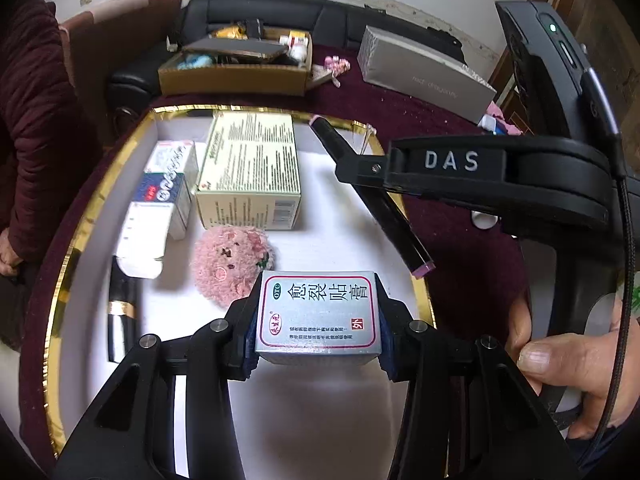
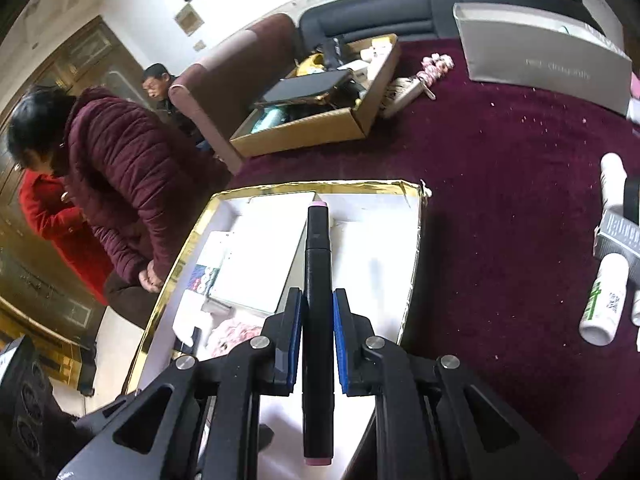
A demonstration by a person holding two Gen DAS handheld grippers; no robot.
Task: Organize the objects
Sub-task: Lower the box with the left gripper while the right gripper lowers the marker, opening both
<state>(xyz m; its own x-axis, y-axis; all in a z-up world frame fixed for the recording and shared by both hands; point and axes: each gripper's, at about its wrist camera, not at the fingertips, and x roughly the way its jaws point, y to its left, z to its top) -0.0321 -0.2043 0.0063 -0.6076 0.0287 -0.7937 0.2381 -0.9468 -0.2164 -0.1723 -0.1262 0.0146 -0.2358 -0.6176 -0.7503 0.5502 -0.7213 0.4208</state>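
1. Left gripper point(image 1: 318, 316) — jaws clamped on a silver ointment-plaster box point(image 1: 318, 314), held above the white, gold-rimmed tray point(image 1: 100, 208).
2. Right gripper point(image 2: 317, 344) — jaws pinched narrow on a black marker with pink ends point(image 2: 317, 320), over the tray's right part.
3. In the tray: a green-white medicine box point(image 1: 250, 168), a blue-white carton point(image 1: 164, 196), a pink fluffy item point(image 1: 232, 272) — possibly a plush toy.
4. Maroon tablecloth point(image 2: 500, 220) carries white bottles point(image 2: 604, 300).

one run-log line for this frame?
left gripper: shut on silver box | right gripper: shut on black marker | both over gold-rimmed tray
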